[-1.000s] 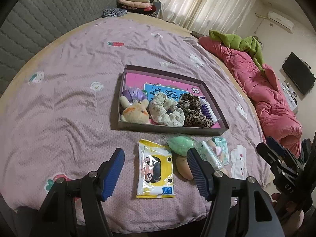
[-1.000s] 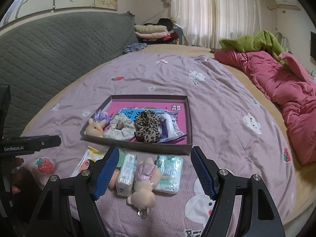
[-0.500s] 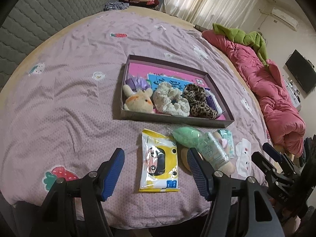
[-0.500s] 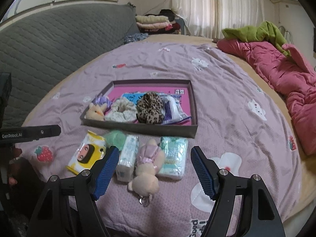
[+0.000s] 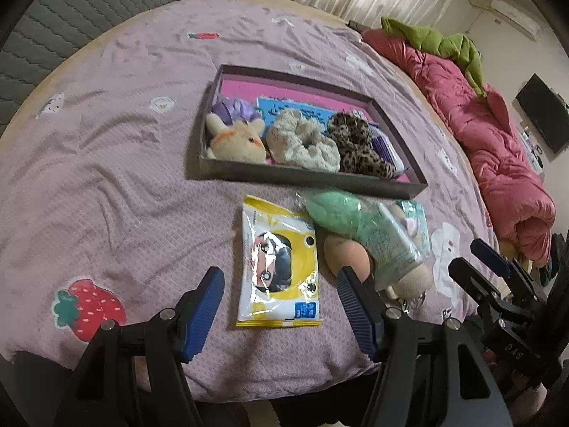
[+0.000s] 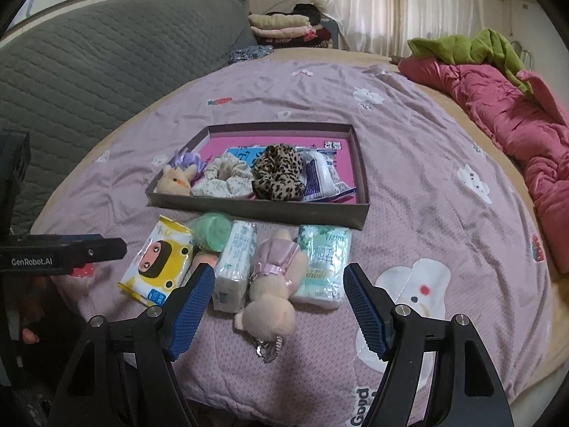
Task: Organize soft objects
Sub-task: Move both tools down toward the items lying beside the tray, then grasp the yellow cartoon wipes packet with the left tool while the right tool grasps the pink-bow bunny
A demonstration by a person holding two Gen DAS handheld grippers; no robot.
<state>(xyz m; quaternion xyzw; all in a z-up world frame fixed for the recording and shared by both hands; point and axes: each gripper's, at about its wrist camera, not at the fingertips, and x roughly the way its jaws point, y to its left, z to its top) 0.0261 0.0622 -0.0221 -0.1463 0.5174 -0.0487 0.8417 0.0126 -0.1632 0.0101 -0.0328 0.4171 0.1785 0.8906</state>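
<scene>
A shallow grey box [image 5: 306, 178] [image 6: 256, 208] with a pink floor holds a small plush animal [image 5: 236, 138], two scrunchies and a packet. In front of it lie a yellow wipes pack [image 5: 279, 263] [image 6: 156, 267], a green sponge [image 5: 332, 210] [image 6: 209, 231], tissue packs [image 6: 236, 265] [image 6: 323, 263] and a plush doll in a pink dress [image 6: 274, 291]. My left gripper [image 5: 281, 306] hangs open above the yellow pack. My right gripper [image 6: 275, 315] is open over the plush doll. Neither holds anything.
The lilac bedsheet [image 5: 106, 142] covers the bed, whose near edge lies just below both grippers. A pink quilt [image 5: 490, 149] and green blanket [image 6: 473, 46] lie along the right. A grey padded headboard [image 6: 89, 67] and folded clothes [image 6: 284, 25] stand at the back.
Both grippers have sunk toward the bed and tilted further down, so the loose items in front of the box look larger. Nothing was taken hold of.
</scene>
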